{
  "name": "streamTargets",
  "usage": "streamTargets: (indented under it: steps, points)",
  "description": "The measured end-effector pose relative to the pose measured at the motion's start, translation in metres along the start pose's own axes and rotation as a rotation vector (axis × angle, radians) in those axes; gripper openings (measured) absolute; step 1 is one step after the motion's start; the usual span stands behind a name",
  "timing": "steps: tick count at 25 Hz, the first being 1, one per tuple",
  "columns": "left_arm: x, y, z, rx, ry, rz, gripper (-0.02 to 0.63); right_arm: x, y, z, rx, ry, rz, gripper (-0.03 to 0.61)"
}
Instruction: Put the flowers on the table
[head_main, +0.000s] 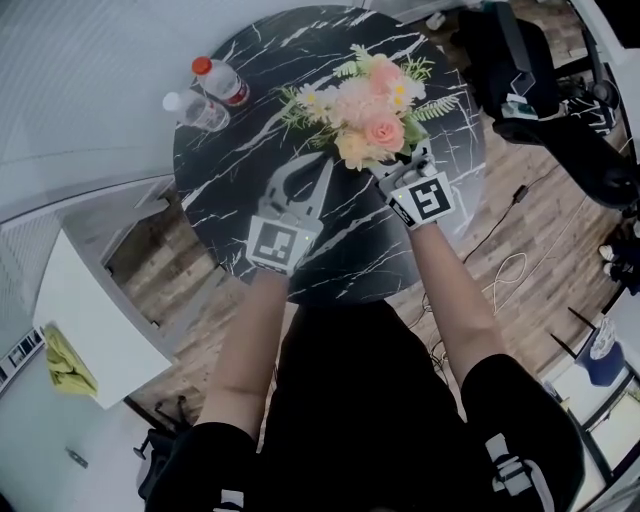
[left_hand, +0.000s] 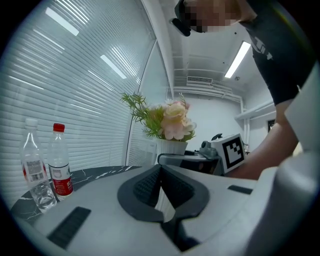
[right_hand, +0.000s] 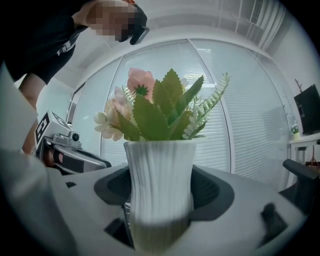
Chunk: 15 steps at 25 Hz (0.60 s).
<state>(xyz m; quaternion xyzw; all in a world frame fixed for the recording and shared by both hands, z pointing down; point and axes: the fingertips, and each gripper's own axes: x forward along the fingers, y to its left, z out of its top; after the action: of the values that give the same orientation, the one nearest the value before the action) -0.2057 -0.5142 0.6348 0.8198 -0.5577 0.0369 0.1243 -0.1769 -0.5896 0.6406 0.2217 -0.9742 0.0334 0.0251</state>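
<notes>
A bouquet of pink and cream flowers (head_main: 370, 110) with green fronds stands in a ribbed white vase (right_hand: 160, 190) over the black marble round table (head_main: 250, 200). My right gripper (head_main: 402, 168) is shut on the vase, whose body fills the gap between its dark pads (right_hand: 210, 192). The vase's foot is hidden, so I cannot tell whether it rests on the tabletop. My left gripper (head_main: 322, 168) hovers just left of the bouquet, jaws meeting at the tips with nothing between them. In the left gripper view, the flowers (left_hand: 167, 120) show beyond its tips (left_hand: 160, 172).
Two clear water bottles, one red-capped (head_main: 222, 82) and one white-capped (head_main: 197, 110), stand at the table's far left edge. A black office chair (head_main: 520, 60) sits beyond the table on the right. A white cabinet (head_main: 100, 320) stands at left. Cables (head_main: 500, 270) lie on the wooden floor.
</notes>
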Motion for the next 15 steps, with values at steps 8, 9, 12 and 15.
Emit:
streamTargets:
  steps: [8, 9, 12, 15]
  points:
    - [-0.002, -0.004, 0.003, -0.002, -0.01, 0.013, 0.012, -0.005, 0.003, -0.003, -0.009, 0.048, 0.05, 0.337]
    - [-0.003, -0.004, 0.003, -0.006, -0.012, 0.017, 0.012, -0.006, 0.003, -0.002, -0.012, 0.05, 0.053, 0.339]
    - [-0.004, -0.007, 0.006, 0.003, -0.009, 0.024, 0.012, -0.009, 0.002, 0.002, -0.011, 0.054, 0.059, 0.339]
    - [-0.007, -0.011, 0.008, 0.01, -0.006, 0.03, 0.012, -0.014, 0.003, 0.005, -0.008, 0.061, 0.069, 0.339]
